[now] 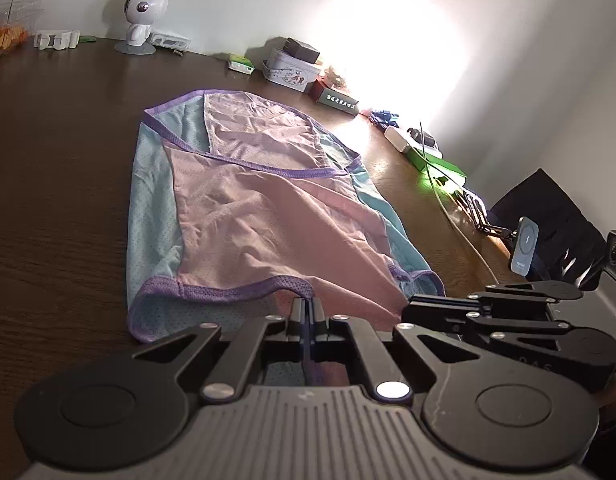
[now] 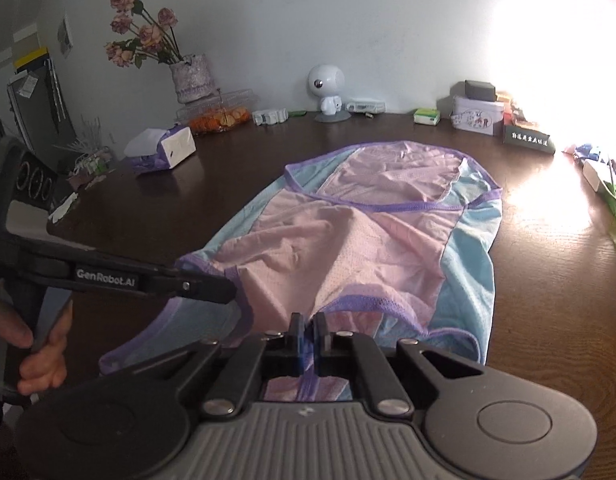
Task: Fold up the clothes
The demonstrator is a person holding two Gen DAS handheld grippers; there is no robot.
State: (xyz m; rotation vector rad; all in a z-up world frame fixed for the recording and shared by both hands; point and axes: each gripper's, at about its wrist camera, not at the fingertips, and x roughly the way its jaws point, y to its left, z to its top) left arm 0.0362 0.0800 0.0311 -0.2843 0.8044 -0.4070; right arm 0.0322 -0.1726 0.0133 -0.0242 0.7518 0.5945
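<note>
1. Garment [image 1: 267,216]: thin pink/blue mesh with purple trim, lying mostly flat on the dark table [image 1: 59,200]. Judged light, limp and stretchy; will sag and crease if lifted from one point.
2. Best hold looks like the purple hem binding, since it's thicker than the mesh. Two spaced pinches keep the edge straight.
3. Left gripper [image 1: 307,308]: fingers pressed together on the near hem.
4. Right gripper [image 2: 307,330]: likewise pinching the near hem, just right of the left one.
5. Rest of the garment stretches away to the far side.
</note>
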